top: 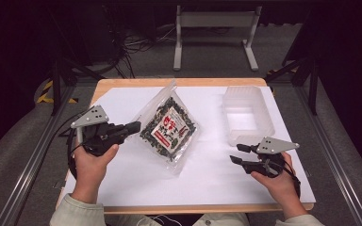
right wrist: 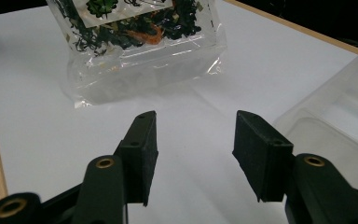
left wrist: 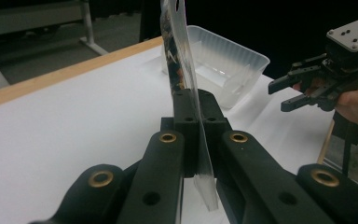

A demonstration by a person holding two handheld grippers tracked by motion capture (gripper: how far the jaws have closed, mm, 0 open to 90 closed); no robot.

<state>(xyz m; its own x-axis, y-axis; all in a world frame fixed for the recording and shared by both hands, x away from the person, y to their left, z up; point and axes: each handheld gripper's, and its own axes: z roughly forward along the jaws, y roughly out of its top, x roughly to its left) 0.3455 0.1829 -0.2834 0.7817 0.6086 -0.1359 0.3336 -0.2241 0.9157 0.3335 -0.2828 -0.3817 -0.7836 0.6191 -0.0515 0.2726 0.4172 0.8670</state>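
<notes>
Fingers (left wrist: 186,122) of the left gripper (top: 134,126) are pressed together on the clear edge of the snack bag (top: 169,128), which stands on that edge in the left gripper view and is tilted up off the white desk (top: 207,174) at its left side. Those of the right gripper (right wrist: 193,140) stand wide apart with nothing between them, pointed at the bag's lower seam from near the plastic tub (top: 247,115). The step looks like lifting the bag to carry it. Next, the free hand probably needs to close on the opposite edge, or the bag must swing over into the tub.
</notes>
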